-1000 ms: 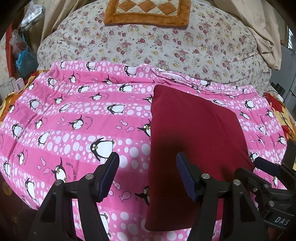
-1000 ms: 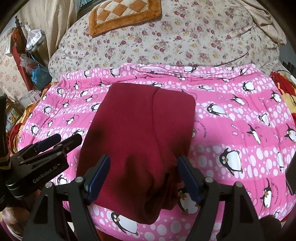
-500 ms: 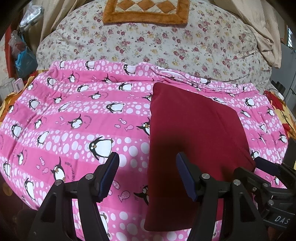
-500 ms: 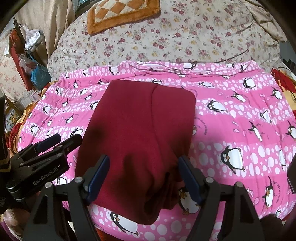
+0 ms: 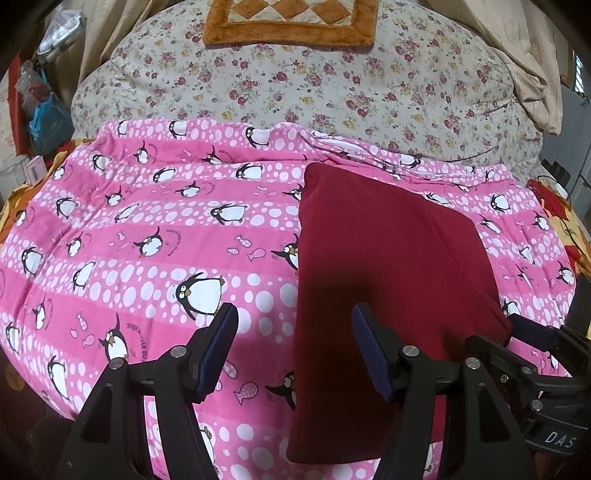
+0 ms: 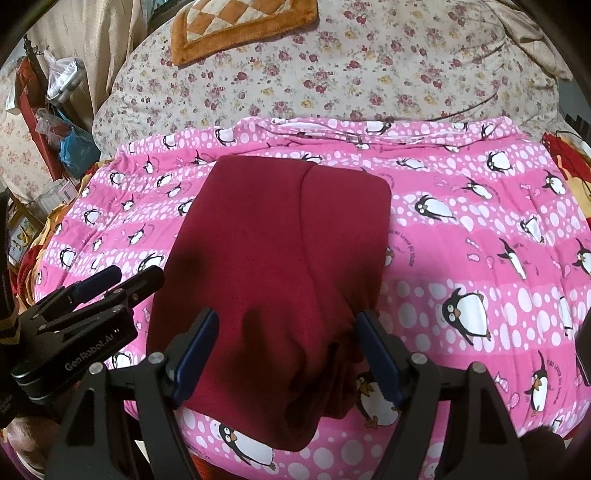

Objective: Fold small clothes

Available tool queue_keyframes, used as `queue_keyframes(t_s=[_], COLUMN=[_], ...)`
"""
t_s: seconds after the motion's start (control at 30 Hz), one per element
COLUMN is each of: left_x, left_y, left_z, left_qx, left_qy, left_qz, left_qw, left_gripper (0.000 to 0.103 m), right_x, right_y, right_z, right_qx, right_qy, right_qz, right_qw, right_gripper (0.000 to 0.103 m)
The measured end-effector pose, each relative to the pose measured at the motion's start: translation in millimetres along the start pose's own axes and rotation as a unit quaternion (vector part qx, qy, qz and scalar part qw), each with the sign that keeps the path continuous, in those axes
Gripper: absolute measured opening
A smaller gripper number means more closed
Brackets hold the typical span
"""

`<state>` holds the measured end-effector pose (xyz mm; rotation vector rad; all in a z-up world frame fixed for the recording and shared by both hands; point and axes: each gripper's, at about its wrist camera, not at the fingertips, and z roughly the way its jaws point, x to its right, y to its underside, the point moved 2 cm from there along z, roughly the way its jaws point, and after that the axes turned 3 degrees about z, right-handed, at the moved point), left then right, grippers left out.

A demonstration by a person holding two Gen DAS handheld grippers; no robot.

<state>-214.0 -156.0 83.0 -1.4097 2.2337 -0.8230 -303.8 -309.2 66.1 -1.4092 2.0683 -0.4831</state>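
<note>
A dark red garment [image 5: 384, 266] lies folded into a long rectangle on the pink penguin blanket [image 5: 147, 229]; it also shows in the right wrist view [image 6: 280, 258], with a lengthwise fold line and a bunched near end. My left gripper [image 5: 293, 343] is open and empty, hovering over the garment's near left edge. My right gripper [image 6: 286, 343] is open and empty, hovering over the garment's near end. Each gripper shows in the other's view: the right gripper [image 5: 532, 339] at the garment's right corner, the left gripper [image 6: 122, 277] at its left side.
A floral quilt [image 5: 332, 85] rises behind the blanket, with an orange checked cushion [image 5: 291, 18] on top. Bags and clutter [image 6: 62, 122] stand at the far left of the bed. A red-and-yellow cloth [image 6: 569, 158] lies at the right edge.
Both grippers have pulled slightly back and up from the garment; the scene shifts a little lower in both views. The garment has not moved.
</note>
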Motion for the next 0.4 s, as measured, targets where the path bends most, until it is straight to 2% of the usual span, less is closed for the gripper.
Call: queue_keyframes(t_s=[0.4], left_x=[-5.0], left_y=[-4.0], left_z=[7.0], left_qx=[0.011], left_qy=[0.001], left_qz=[0.006], left_qw=[0.9999], left_gripper=[0.044], right_x=[4.0], right_y=[-4.5], right_z=[6.0], right_qx=[-0.008], right_qy=[-0.009], right_qz=[0.002], right_qw=[1.000], right_gripper=[0.081])
